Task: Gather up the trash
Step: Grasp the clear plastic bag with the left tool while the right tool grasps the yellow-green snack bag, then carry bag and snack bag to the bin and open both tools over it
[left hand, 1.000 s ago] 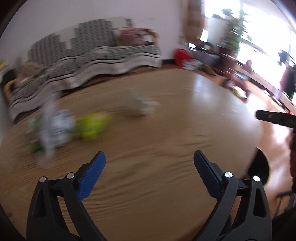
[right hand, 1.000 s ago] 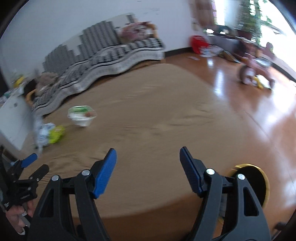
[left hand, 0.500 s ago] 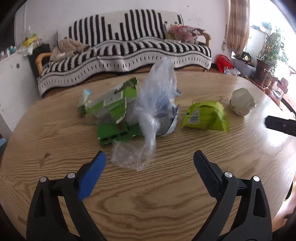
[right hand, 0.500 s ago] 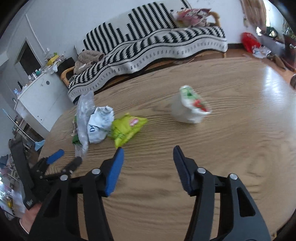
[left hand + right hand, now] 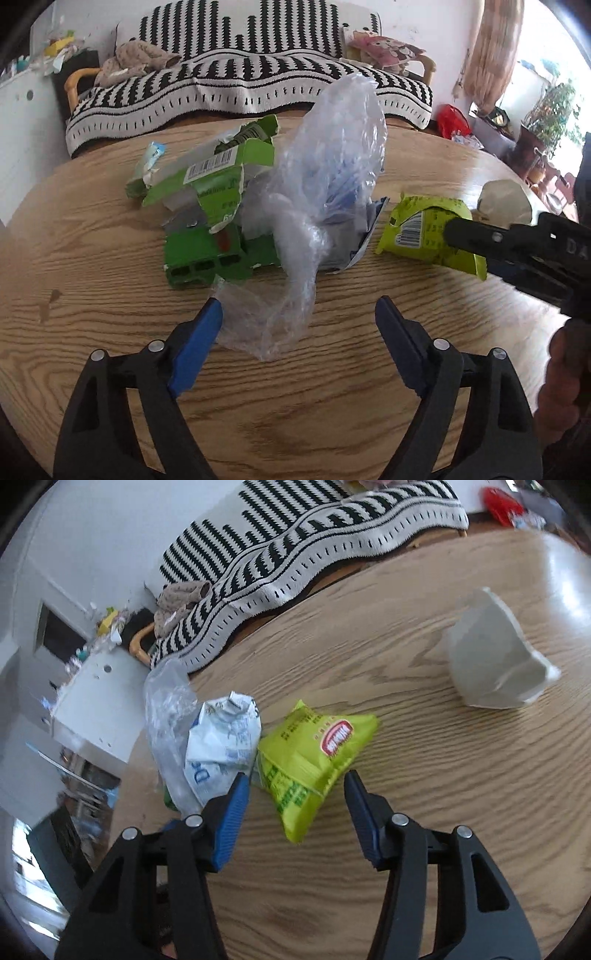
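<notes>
Left wrist view: the left gripper (image 5: 299, 317) is spread, with the clear plastic bag (image 5: 314, 206) between its fingers, nothing pinched. The torn green carton (image 5: 218, 206) lies toward the table's (image 5: 92, 258) far left edge. The bag holds blue-printed paper; details cannot be told.

Right wrist view: the right gripper (image 5: 295, 794) is spread around the green snack packet (image 5: 314, 749), not clamped. A white crumpled cup (image 5: 495, 657) lies near the right edge; its contents are hidden. Slippage is probable: thin film may slide off the pads when closed.

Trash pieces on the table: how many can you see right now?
5: torn green carton at the left, clear bag against it, crumpled white wrapper, yellow-green packet, white cup apart. The pile may hide more.
</notes>
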Action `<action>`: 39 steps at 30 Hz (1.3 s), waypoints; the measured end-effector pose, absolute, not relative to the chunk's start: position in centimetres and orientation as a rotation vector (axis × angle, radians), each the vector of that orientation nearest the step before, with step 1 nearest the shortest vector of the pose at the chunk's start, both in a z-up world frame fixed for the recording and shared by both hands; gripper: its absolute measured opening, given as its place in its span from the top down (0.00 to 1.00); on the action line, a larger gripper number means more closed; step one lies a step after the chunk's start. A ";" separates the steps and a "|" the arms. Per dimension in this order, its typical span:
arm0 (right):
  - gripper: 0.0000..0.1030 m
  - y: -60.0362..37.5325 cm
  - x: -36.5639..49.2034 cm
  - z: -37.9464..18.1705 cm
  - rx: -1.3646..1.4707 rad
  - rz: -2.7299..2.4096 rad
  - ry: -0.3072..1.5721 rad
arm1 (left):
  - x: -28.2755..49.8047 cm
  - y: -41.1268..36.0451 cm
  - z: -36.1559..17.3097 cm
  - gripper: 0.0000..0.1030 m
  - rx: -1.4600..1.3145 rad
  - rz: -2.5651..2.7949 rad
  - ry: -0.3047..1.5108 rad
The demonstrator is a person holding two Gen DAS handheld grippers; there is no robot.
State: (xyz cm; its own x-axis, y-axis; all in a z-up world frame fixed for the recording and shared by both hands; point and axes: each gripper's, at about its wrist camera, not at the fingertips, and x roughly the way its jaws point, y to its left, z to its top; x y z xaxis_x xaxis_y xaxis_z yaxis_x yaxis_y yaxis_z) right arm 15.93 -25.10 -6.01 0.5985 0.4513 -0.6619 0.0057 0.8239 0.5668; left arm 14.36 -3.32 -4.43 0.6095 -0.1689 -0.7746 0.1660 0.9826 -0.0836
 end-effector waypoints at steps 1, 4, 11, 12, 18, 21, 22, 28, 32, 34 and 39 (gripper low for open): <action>0.50 -25.1 16.3 -6.3 0.583 0.274 0.905 | 14.5 -3.4 -4.5 0.24 -0.002 -0.191 0.891; 0.59 -25.1 17.3 -6.8 0.625 0.279 0.914 | 14.9 -3.5 -4.7 0.35 0.009 -0.192 0.898; 0.68 -24.9 16.0 -5.3 0.557 0.284 0.878 | 13.9 -4.0 -4.1 0.96 0.032 -0.213 0.896; 0.68 -25.0 15.6 -4.9 0.545 0.288 0.870 | 13.7 -4.1 -3.9 0.97 0.033 -0.213 0.891; 0.68 -26.2 13.1 -1.8 0.466 0.291 0.805 | 11.3 -4.3 -1.0 0.98 0.044 -0.231 0.829; 0.68 -27.4 11.6 -0.7 0.447 0.286 0.786 | 10.2 -4.3 0.3 0.98 0.040 -0.233 0.804; 0.68 -27.8 11.0 -0.4 0.439 0.279 0.779 | 9.9 -4.4 0.6 0.98 0.038 -0.236 0.797; 0.68 -31.6 7.6 1.5 0.393 0.221 0.747 | 8.2 -6.2 2.2 0.98 0.055 -0.252 0.763; 0.68 -35.9 4.4 3.0 0.373 0.161 0.715 | 6.8 -8.8 3.6 0.98 0.073 -0.288 0.720; 0.68 -39.0 2.3 3.8 0.369 0.111 0.690 | 5.8 -10.6 4.0 0.98 0.078 -0.325 0.711; 0.68 -47.4 -3.0 5.5 0.377 -0.029 0.651 | 2.6 -17.5 4.6 0.98 0.114 -0.455 0.687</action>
State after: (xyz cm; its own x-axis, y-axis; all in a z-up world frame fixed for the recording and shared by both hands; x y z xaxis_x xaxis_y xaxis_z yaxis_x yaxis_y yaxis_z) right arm -3.03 -47.43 5.48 0.7978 0.0907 -0.5961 0.1431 0.9319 0.3333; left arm 2.64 -17.51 4.60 0.6794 -0.3676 -0.6351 0.4417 0.8960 -0.0461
